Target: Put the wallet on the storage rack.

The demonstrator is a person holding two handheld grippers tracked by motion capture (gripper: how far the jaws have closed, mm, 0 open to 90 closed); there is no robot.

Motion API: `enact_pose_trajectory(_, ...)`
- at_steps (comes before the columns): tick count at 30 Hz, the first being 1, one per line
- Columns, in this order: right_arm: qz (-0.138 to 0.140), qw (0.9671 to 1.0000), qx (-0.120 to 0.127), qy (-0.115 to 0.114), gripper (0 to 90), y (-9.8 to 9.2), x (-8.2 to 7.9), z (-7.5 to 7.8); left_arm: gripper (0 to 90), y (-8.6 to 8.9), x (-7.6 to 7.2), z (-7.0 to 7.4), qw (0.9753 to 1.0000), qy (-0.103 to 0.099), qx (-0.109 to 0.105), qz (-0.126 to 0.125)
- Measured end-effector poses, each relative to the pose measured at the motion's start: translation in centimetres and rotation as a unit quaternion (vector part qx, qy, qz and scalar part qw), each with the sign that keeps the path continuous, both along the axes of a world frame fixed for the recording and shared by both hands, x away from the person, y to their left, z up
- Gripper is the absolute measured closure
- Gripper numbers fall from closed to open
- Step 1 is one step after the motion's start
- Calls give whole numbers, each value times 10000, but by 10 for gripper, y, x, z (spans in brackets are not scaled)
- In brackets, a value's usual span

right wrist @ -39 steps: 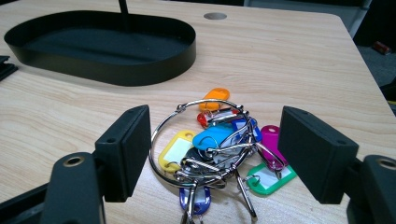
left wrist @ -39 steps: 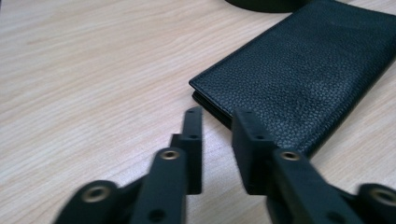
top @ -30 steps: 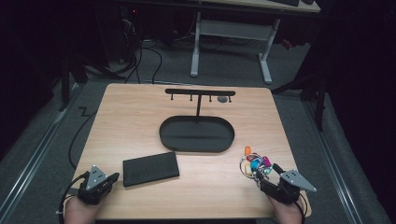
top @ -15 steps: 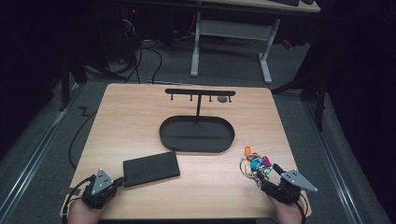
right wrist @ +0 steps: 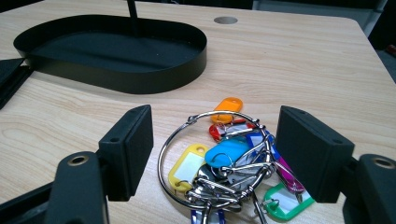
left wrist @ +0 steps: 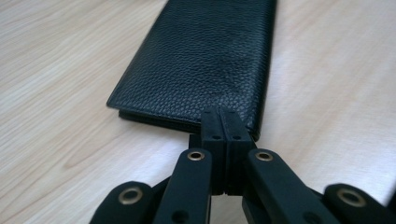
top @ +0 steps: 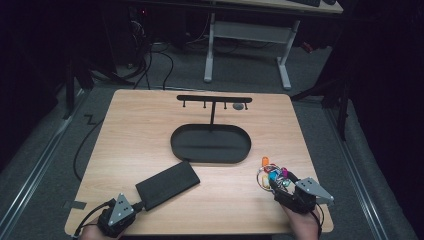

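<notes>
The black wallet [top: 167, 184] lies flat near the front-left of the wooden table [top: 145, 130], angled, its near corner close to the table's front edge. The left gripper [left wrist: 223, 122] has its jaws pressed fully together, tips right at the wallet's near edge; can't tell if they pinch it or just touch it. There's plenty of bare wood left of the wallet and between it and the keys.

The bunch of keys [right wrist: 229, 156], with colored tags on a big ring, sits near the front-right corner. The right gripper [right wrist: 215, 149] is spread wide, one jaw on either side of the ring, gripping nothing.

The black oval tray [top: 210, 131] mid-table looks empty, and a hook rack [top: 214, 99] stands up from its far side.
</notes>
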State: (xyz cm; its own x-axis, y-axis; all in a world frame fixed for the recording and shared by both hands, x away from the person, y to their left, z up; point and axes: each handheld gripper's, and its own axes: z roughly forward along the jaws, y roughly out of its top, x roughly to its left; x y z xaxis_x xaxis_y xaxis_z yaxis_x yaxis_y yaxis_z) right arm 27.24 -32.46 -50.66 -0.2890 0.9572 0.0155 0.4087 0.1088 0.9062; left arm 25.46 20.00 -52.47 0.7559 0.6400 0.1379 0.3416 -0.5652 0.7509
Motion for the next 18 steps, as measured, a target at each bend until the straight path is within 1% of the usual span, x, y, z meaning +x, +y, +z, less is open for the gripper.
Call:
enact_pose_trajectory(7,-15,10000,19,1,281,0,0,0,892,-15,-9,0,9993,25,10,-363)
enact_pose_trajectory(8,-14,10000,17,0,281,-1,0,0,887,-18,-10,1,9990,8,41,-445)
enact_pose_trajectory(9,-16,10000,16,0,281,-1,0,0,871,-20,-11,1,9989,1,102,-452)
enact_pose_trajectory(10,-25,10000,20,-7,281,-1,-1,0,850,-19,-11,2,9991,-23,189,-388)
enact_pose_trajectory(11,-32,10000,15,-8,282,-2,-1,0,835,-16,-10,3,9993,-34,215,-297)
enact_pose_trajectory(14,-43,10000,14,-29,287,-3,-3,0,803,-2,-3,6,10000,21,-38,4)
enact_pose_trajectory(18,-105,9999,4,-28,300,-7,-5,0,683,8,4,10,9992,-42,-215,331)
